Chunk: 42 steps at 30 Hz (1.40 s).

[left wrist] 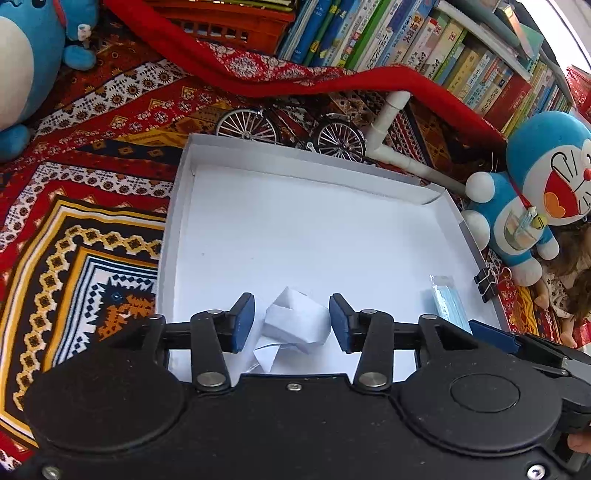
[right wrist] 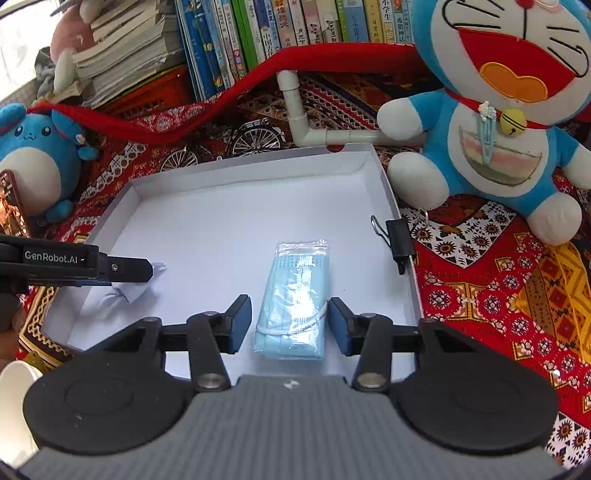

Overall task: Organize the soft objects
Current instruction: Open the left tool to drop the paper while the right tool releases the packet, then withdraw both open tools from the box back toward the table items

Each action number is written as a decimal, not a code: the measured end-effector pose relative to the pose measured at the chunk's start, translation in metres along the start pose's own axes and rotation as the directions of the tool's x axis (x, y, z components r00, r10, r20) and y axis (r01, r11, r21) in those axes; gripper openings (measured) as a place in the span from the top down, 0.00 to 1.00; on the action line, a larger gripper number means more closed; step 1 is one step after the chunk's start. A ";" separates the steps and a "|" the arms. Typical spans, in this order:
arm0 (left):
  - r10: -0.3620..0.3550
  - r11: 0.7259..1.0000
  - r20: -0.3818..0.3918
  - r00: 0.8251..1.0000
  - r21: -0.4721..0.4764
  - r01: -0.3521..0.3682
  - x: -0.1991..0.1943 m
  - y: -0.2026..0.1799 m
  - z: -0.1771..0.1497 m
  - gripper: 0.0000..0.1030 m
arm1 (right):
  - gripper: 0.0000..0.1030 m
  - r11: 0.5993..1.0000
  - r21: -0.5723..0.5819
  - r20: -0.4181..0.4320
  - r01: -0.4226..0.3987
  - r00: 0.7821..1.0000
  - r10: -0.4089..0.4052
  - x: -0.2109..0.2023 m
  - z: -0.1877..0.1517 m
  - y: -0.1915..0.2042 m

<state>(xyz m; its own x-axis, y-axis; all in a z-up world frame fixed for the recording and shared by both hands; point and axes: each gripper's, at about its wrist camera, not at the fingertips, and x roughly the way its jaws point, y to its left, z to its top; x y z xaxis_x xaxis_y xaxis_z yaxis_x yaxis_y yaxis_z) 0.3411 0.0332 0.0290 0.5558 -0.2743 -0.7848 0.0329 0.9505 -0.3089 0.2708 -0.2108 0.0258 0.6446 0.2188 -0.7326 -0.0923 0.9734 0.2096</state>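
The only clearly legible writing is "GenRobot.AI" in white on the black arm of the left gripper (right wrist: pixel 147 271), seen at 9 o'clock in the right wrist view; the book spines (right wrist: pixel 280 26) along 12 o'clock carry print too small to read. In its own view the left gripper (left wrist: pixel 291 321) stands with jaws apart, its blue pads clear on either side of a crumpled white paper wad (left wrist: pixel 295 321). The right gripper (right wrist: pixel 290 323) is likewise open, its pads just beside but not pressing a light-blue face mask pack in clear plastic (right wrist: pixel 293 306). Both soft items lie on the floor of a shallow white cardboard tray (right wrist: pixel 221 206), the mask pack toward 3 o'clock of the wad.
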 end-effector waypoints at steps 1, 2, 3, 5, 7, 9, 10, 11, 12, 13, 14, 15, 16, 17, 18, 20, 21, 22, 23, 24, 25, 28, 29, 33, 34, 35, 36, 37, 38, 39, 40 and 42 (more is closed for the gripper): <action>0.004 1.000 0.007 1.000 0.003 -0.004 -0.002 0.000 0.000 0.55 | 0.38 1.000 0.001 0.004 -0.002 1.000 0.002 -0.002 0.000 0.000; 0.007 1.000 0.014 1.000 0.007 -0.007 -0.005 0.000 0.000 0.54 | 0.38 1.000 0.001 0.009 -0.005 1.000 0.005 -0.004 0.001 0.000; 0.009 1.000 0.021 1.000 0.011 -0.009 -0.007 0.000 0.000 0.52 | 0.37 1.000 0.000 0.015 -0.007 1.000 0.007 -0.006 0.001 0.000; 0.011 1.000 0.036 0.999 0.019 -0.012 -0.013 -0.001 -0.001 0.50 | 0.36 1.000 -0.002 0.027 -0.010 1.000 0.010 -0.011 0.002 0.002; 0.010 1.000 0.050 0.999 0.028 -0.011 -0.020 -0.003 -0.002 0.47 | 0.35 1.000 -0.003 0.039 -0.015 0.999 0.015 -0.016 0.002 0.002; 0.008 0.999 0.068 0.998 0.040 -0.011 -0.028 -0.005 -0.003 0.40 | 0.33 1.000 -0.007 0.053 -0.020 0.998 0.021 -0.022 0.002 0.004; 0.008 0.999 0.080 0.997 0.048 -0.012 -0.033 -0.006 -0.005 0.38 | 0.31 1.000 -0.011 0.062 -0.023 0.998 0.023 -0.026 0.002 0.005; 0.008 0.998 0.090 0.996 0.057 -0.014 -0.038 -0.008 -0.007 0.36 | 0.31 1.000 -0.016 0.073 -0.024 0.997 0.025 -0.030 0.002 0.006; 0.007 0.998 0.100 0.995 0.066 -0.014 -0.042 -0.009 -0.008 0.34 | 0.30 0.999 -0.021 0.082 -0.026 0.996 0.028 -0.033 0.002 0.007; 0.003 0.997 0.110 0.994 0.073 -0.011 -0.047 -0.010 -0.010 0.33 | 0.28 0.999 -0.025 0.092 -0.030 0.995 0.032 -0.038 0.001 0.008; -0.001 0.997 0.119 0.993 0.079 -0.008 -0.051 -0.011 -0.011 0.32 | 0.27 0.999 -0.027 0.101 -0.034 0.994 0.036 -0.042 0.001 0.009; -0.003 0.997 0.127 0.992 0.083 -0.007 -0.055 -0.012 -0.013 0.31 | 0.25 0.999 -0.030 0.112 -0.037 0.993 0.040 -0.045 0.000 0.009; -0.006 0.996 0.135 0.991 0.088 -0.006 -0.060 -0.013 -0.015 0.30 | 0.23 0.999 -0.032 0.121 -0.039 0.992 0.042 -0.050 0.000 0.010; -0.009 0.996 0.143 0.990 0.094 -0.004 -0.064 -0.013 -0.016 0.29 | 0.22 0.999 -0.034 0.131 -0.041 0.990 0.045 -0.054 -0.001 0.010; -0.013 0.995 0.152 0.988 0.100 -0.002 -0.069 -0.015 -0.018 0.29 | 0.19 0.998 -0.036 0.141 -0.045 0.989 0.050 -0.058 -0.002 0.011; -0.018 0.994 0.170 0.985 0.108 0.000 -0.078 -0.016 -0.022 0.28 | 0.16 0.998 -0.039 0.163 -0.054 0.985 0.060 -0.067 -0.005 0.012; -0.023 0.994 0.179 0.984 0.111 0.003 -0.083 -0.017 -0.025 0.27 | 0.15 0.998 -0.042 0.173 -0.056 0.983 0.063 -0.071 -0.007 0.012; -0.030 0.993 0.189 0.982 0.115 0.008 -0.088 -0.018 -0.027 0.27 | 0.15 0.997 -0.043 0.182 -0.057 0.981 0.064 -0.075 -0.008 0.013; -0.037 0.993 0.199 0.979 0.120 0.013 -0.093 -0.019 -0.031 0.25 | 0.15 0.997 -0.044 0.192 -0.059 0.979 0.066 -0.080 -0.010 0.013; -0.044 0.992 0.208 0.977 0.127 0.018 -0.097 -0.020 -0.034 0.24 | 0.15 0.997 -0.044 0.201 -0.062 0.977 0.069 -0.083 -0.012 0.013; -0.051 0.991 0.215 0.975 0.133 0.022 -0.101 -0.021 -0.037 0.24 | 0.15 0.997 -0.043 0.209 -0.064 0.975 0.072 -0.087 -0.014 0.013; -0.067 0.988 0.231 0.971 0.151 0.032 -0.112 -0.024 -0.049 0.24 | 0.15 0.996 -0.038 0.235 -0.076 0.968 0.083 -0.098 -0.021 0.013; -0.073 0.987 0.235 0.969 0.157 0.036 -0.116 -0.025 -0.053 0.24 | 0.15 0.996 -0.037 0.244 -0.080 0.966 0.087 -0.102 -0.024 0.013; -0.098 0.982 0.259 0.961 0.180 0.052 -0.130 -0.027 -0.071 0.24 | 0.14 0.995 -0.051 0.283 -0.083 0.954 0.094 -0.117 -0.035 0.015; -0.104 0.981 0.264 0.959 0.185 0.056 -0.133 -0.028 -0.075 0.23 | 0.14 0.995 -0.057 0.294 -0.081 0.951 0.094 -0.121 -0.038 0.016; -0.111 0.980 0.269 0.957 0.191 0.060 -0.137 -0.029 -0.079 0.23 | 0.14 0.995 -0.065 0.305 -0.077 0.948 0.094 -0.125 -0.041 0.017; -0.118 0.978 0.275 0.954 0.200 0.063 -0.140 -0.030 -0.084 0.23 | 0.13 0.995 -0.073 0.314 -0.075 0.945 0.094 -0.129 -0.044 0.018; -0.124 0.976 0.282 0.951 0.208 0.066 -0.143 -0.030 -0.089 0.23 | 0.13 0.994 -0.082 0.325 -0.072 0.941 0.094 -0.132 -0.047 0.019; -0.129 0.974 0.288 0.949 0.217 0.067 -0.146 -0.031 -0.094 0.23 | 0.13 0.994 -0.091 0.336 -0.066 0.937 0.093 -0.135 -0.051 0.021; -0.133 0.972 0.295 0.946 0.225 0.066 -0.149 -0.031 -0.099 0.23 | 0.11 0.993 -0.100 0.345 -0.061 0.934 0.092 -0.138 -0.055 0.022; -0.136 0.971 0.299 0.944 0.230 0.067 -0.151 -0.032 -0.103 0.23 | 0.10 0.992 -0.108 0.352 -0.058 0.931 0.092 -0.140 -0.058 0.023; -0.142 0.969 0.309 0.940 0.237 0.069 -0.156 -0.032 -0.111 0.23 | 0.10 0.991 -0.127 0.361 -0.051 0.928 0.094 -0.144 -0.066 0.026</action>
<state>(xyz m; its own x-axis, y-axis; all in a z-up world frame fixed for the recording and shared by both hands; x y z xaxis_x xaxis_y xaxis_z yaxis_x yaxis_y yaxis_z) 0.1608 0.0296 0.1015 0.7745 -0.3480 -0.5282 0.2672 0.9369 -0.2255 0.1259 -0.2124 0.0941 0.8635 0.2703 -0.4258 -0.2207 0.9617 0.1628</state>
